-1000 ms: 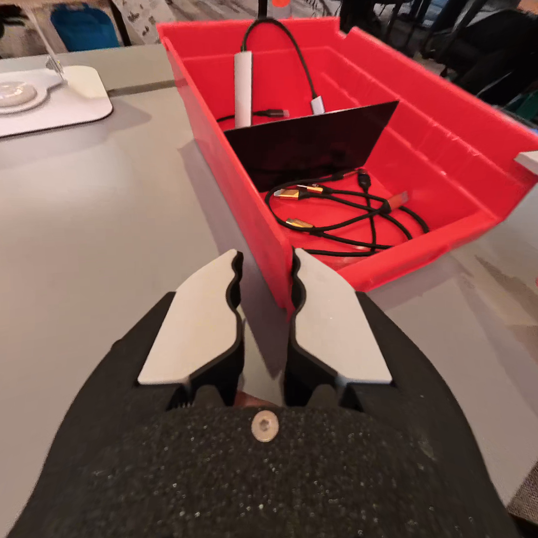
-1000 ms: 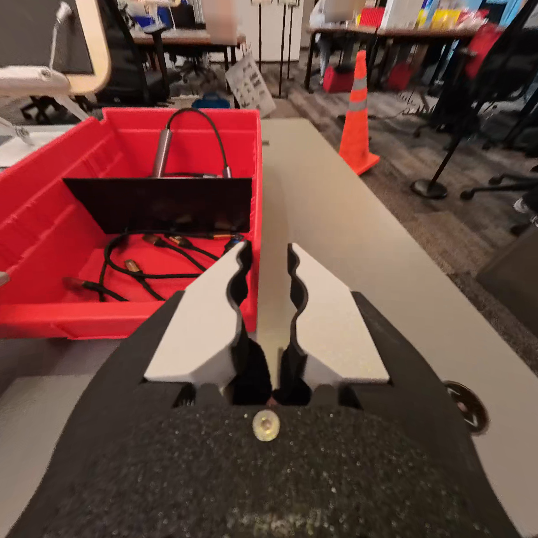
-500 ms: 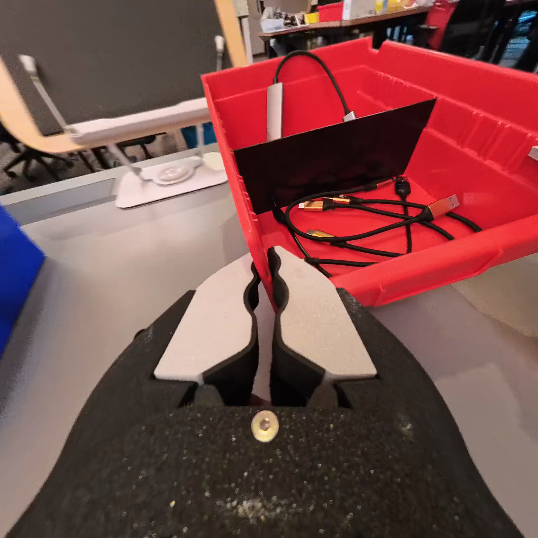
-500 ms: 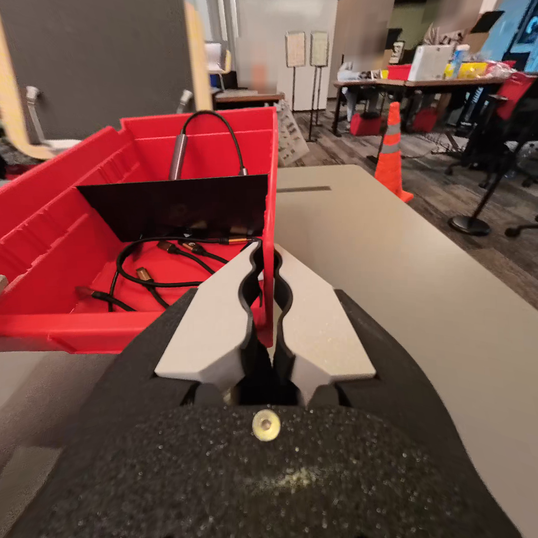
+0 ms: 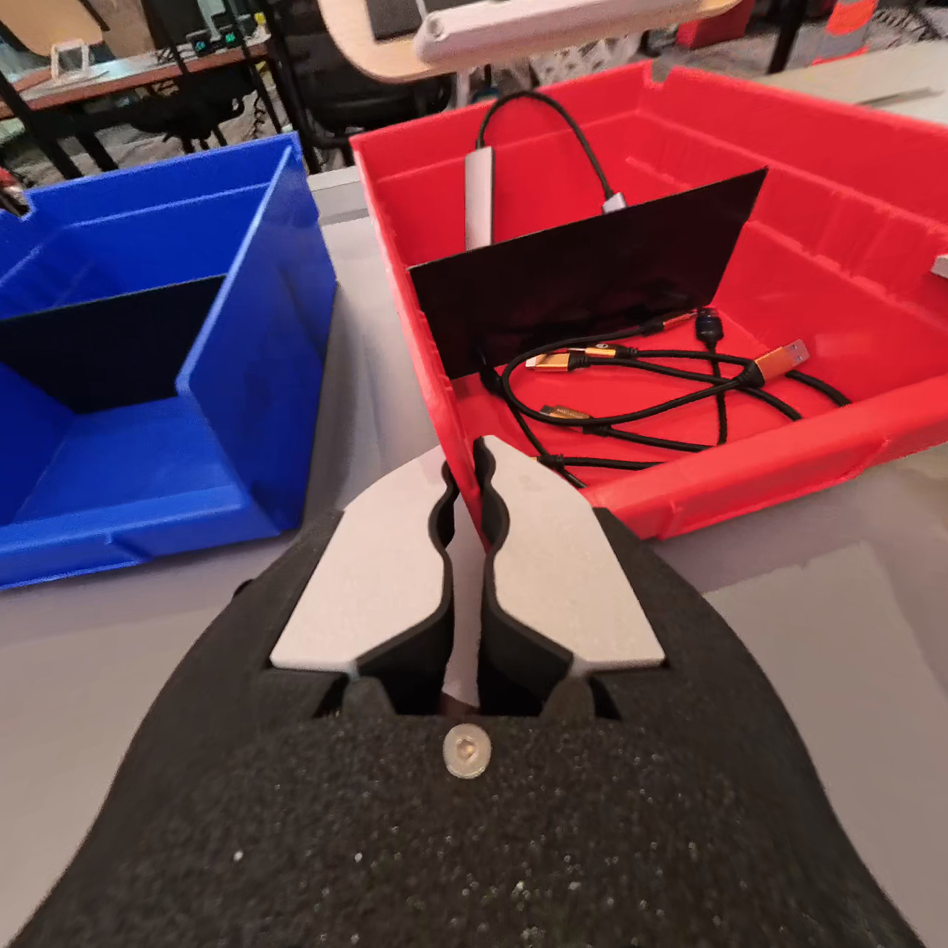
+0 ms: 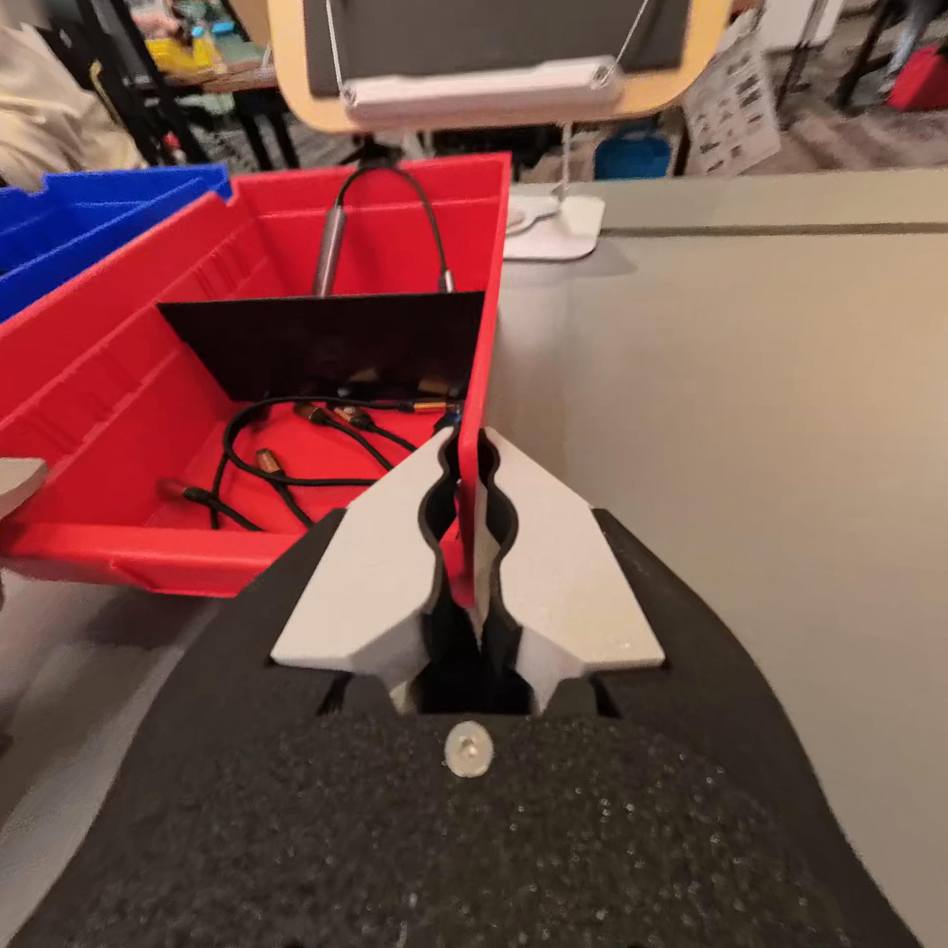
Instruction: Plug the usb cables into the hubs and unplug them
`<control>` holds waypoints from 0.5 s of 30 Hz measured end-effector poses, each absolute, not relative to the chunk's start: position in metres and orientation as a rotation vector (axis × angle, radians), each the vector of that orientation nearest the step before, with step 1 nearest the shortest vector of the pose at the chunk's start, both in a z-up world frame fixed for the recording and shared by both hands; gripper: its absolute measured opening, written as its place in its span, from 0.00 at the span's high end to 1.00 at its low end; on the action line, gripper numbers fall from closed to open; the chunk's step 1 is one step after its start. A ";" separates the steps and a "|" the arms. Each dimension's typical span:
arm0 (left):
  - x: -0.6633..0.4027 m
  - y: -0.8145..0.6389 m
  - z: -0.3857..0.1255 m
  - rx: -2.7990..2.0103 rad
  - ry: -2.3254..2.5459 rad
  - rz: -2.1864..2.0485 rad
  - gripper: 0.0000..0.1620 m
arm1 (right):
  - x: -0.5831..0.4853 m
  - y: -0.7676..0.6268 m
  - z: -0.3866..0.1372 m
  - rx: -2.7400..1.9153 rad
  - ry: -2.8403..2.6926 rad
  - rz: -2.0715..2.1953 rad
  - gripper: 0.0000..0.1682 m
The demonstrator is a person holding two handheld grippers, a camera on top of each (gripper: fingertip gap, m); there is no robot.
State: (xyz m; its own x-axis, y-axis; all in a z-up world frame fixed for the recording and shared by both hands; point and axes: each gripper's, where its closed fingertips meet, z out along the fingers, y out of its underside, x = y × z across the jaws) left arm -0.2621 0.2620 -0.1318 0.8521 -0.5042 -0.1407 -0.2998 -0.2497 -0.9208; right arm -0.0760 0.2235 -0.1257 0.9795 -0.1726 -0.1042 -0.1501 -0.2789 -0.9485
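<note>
A red plastic bin (image 5: 744,492) stands on the grey table. My left gripper (image 5: 464,456) is shut on its left side wall near the front corner. My right gripper (image 6: 466,441) is shut on its right side wall (image 6: 485,328). A black divider (image 5: 579,287) splits the bin. In front of the divider lie tangled black cables with gold plugs (image 5: 641,390), which also show in the right wrist view (image 6: 287,461). Behind the divider a silver adapter with a short black cable (image 5: 478,195) leans on the back wall. The left gripper's fingertip (image 6: 18,474) shows at the right wrist view's left edge.
A blue bin (image 5: 128,369) with a dark divider stands just left of the red bin, close to its wall. A white stand base (image 6: 554,231) sits on the table behind the red bin's right corner. Chairs and other tables lie beyond. My right fingertips sit around 20 centimetres from my left ones.
Both grippers have closed from open onto the red bin's side walls. The bin and both views have swung round, bringing the blue bin into sight at the left.
</note>
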 end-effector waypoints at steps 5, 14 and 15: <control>-0.271 0.268 -0.118 -1.890 0.591 -0.437 0.93 | -0.098 0.219 -0.113 -1.836 0.085 0.240 0.84; -0.488 0.342 -0.099 -1.867 0.260 -0.203 0.84 | -0.088 0.187 -0.074 -1.638 -0.098 0.123 0.86; -0.506 0.352 -0.115 -1.939 0.241 -0.224 0.79 | -0.094 0.187 -0.074 -1.636 -0.116 0.128 0.86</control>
